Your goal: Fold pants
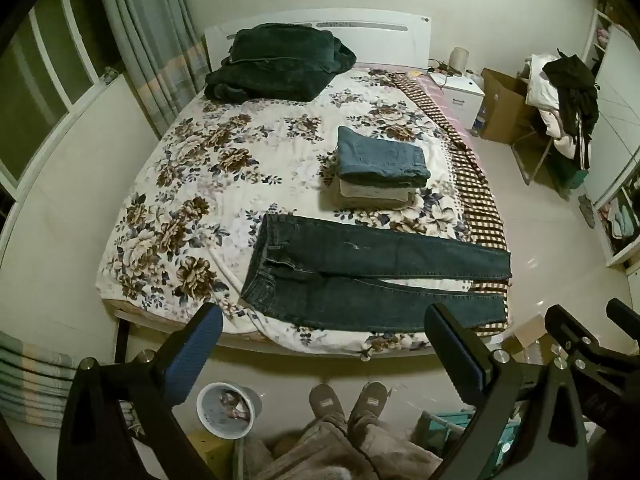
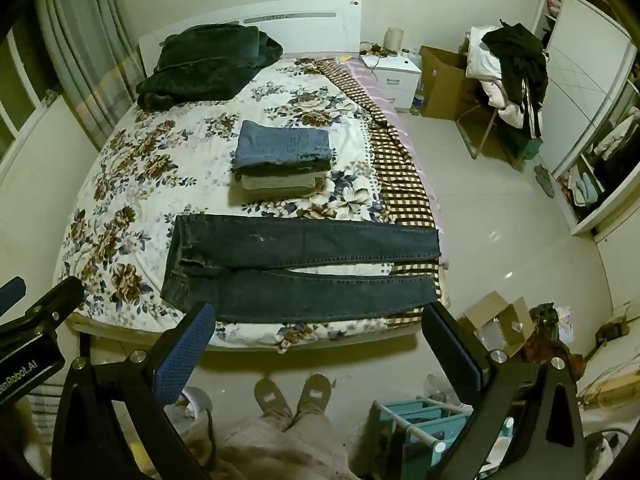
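Note:
Dark blue jeans [image 1: 360, 276] lie flat across the near end of the bed, waistband to the left, both legs stretched right to the bed's edge; they also show in the right wrist view [image 2: 304, 268]. My left gripper [image 1: 324, 344] is open and empty, held above the floor just short of the bed's near edge. My right gripper [image 2: 320, 340] is open and empty too, beside the left one, and part of it shows in the left wrist view [image 1: 580, 344]. Part of the left gripper shows in the right wrist view [image 2: 32, 320].
A stack of folded pants [image 1: 380, 168] sits mid-bed behind the jeans. A dark green blanket [image 1: 276, 64] lies by the headboard. The bed has a floral cover [image 1: 192, 184]. A white bin [image 1: 228, 408], my slippered feet [image 1: 348, 400], cardboard boxes [image 2: 496, 320] and a blue rack [image 2: 420, 420] are on the floor.

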`<action>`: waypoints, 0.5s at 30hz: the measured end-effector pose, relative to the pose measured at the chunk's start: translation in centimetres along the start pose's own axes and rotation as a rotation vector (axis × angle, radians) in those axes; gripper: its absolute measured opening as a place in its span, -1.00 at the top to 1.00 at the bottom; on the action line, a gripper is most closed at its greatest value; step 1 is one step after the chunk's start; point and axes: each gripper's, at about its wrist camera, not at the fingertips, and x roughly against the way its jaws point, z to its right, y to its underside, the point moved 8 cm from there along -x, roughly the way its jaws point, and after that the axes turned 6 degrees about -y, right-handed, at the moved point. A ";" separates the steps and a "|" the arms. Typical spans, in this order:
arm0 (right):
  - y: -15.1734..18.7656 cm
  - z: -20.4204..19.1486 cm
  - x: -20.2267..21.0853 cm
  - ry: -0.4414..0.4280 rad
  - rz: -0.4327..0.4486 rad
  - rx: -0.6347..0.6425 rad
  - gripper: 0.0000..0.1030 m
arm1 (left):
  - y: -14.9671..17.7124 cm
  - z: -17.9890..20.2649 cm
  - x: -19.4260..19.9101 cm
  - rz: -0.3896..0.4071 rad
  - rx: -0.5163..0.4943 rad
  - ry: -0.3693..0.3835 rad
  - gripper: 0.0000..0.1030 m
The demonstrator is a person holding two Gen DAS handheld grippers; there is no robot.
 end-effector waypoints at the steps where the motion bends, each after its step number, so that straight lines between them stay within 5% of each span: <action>1: 0.0 0.0 0.0 0.009 0.000 0.004 -1.00 | 0.0 0.0 0.0 0.000 -0.001 0.000 -1.00; 15: -0.3 -0.1 0.2 0.000 0.003 0.000 -1.00 | -0.1 -0.1 0.0 0.014 -0.005 -0.016 -1.00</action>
